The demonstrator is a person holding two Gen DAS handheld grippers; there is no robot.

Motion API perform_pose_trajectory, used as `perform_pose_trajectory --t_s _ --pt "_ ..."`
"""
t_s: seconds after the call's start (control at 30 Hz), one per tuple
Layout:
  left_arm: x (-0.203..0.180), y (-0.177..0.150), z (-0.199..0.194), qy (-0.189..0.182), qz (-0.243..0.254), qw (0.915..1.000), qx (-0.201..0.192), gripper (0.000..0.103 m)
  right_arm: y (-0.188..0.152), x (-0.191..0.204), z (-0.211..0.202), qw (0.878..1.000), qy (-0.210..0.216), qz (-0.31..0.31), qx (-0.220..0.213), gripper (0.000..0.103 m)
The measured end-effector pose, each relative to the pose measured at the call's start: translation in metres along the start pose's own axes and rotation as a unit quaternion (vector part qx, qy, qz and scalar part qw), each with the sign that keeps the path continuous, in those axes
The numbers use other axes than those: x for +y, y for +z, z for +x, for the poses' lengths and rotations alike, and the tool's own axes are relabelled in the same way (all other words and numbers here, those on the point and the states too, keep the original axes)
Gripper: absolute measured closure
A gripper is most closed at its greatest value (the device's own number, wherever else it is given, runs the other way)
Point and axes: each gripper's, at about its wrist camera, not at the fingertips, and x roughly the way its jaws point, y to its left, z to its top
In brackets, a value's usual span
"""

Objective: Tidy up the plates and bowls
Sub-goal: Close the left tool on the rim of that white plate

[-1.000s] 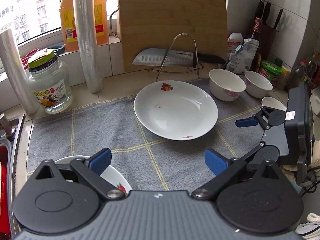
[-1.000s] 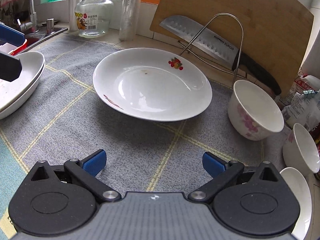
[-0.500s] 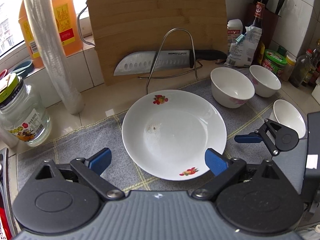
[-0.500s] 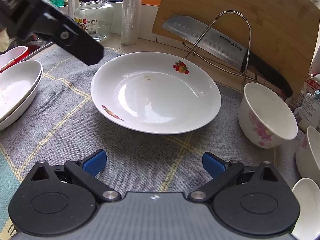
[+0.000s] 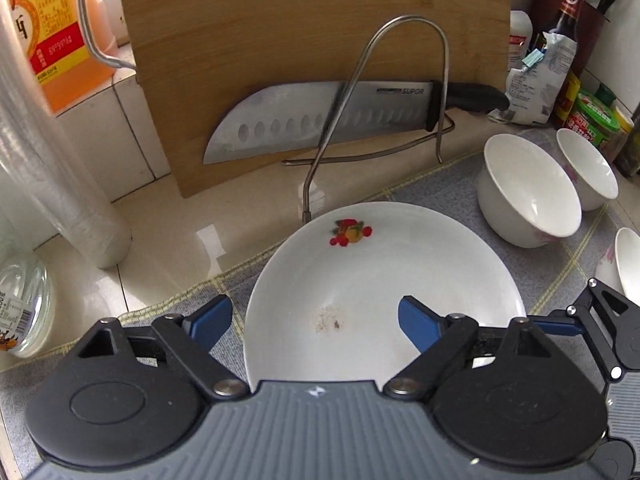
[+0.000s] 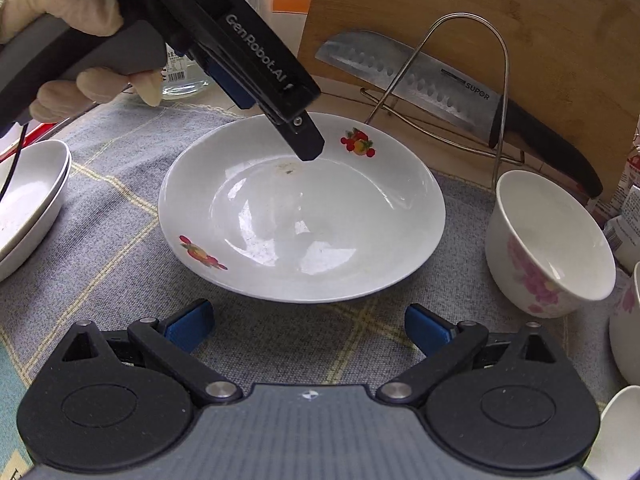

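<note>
At the far left of the right wrist view we note two stacked plates [image 6: 28, 196] on the grey checked cloth [image 6: 108, 248], near the sink side. Above them a gloved hand [image 6: 76, 40] holds the left gripper [image 5: 314, 318], which slants down over the far left rim of the fruit-printed plate [image 6: 300, 208]. That plate lies flat on the cloth, in the middle of the worktop, well apart from the stack.

In the left wrist view the left gripper's jaws have just been closing. They now stand part-way in, one blue pad outside the plate's left rim and the other over its inner face. We judge that the rim lies between them, but the fisheye does not let us say whether either pad presses on it yet.

The right gripper [image 6: 308, 326] hangs just short of the plate's near rim, jaws wide apart and empty.

Further right stands a flower-printed bowl [image 6: 548, 244], with more bowls [image 5: 588, 168] beside it at the edge of the view. Behind are the cleaver [image 6: 420, 84] in its wire rack [image 6: 464, 92] and the wooden cutting board [image 6: 520, 24].

We judge the step in hand to be taking the single plate by its rim. The next move calls for closing fully on the rim, lifting level, and carrying it left onto the stack.
</note>
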Motion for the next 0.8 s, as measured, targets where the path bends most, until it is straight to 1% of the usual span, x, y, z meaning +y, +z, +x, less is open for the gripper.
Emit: perform_pose_trajectory --t_s 0.1,0.3,0.37,0.57,0.67,0.8 --pt "0.003 0.002 0.009 -0.006 0.003 0.9999 0.01 0.016 0.001 -0.002 0.002 1.0 0.008 0.004 -0.001 0.0" --pt "0.008 0.005 0.018 -0.012 0.008 0.9997 0.019 0.018 0.001 -0.004 0.005 1.0 0.018 0.004 -0.005 0.0" --pt "0.009 0.006 0.019 -0.015 0.009 0.9996 0.021 0.02 0.001 -0.002 0.006 1.0 0.018 0.002 -0.007 0.0" --pt "0.01 0.008 0.021 -0.027 0.016 0.9991 0.029 0.021 0.003 -0.002 0.01 1.0 0.021 -0.001 -0.015 0.0" --pt "0.011 0.009 0.022 -0.031 0.018 0.9988 0.033 0.026 0.003 -0.002 0.012 1.0 0.022 0.0 -0.021 0.0" --pt "0.013 0.012 0.023 -0.034 0.019 0.9986 0.036 0.027 0.003 0.0 0.013 1.0 0.017 0.005 -0.025 0.0"
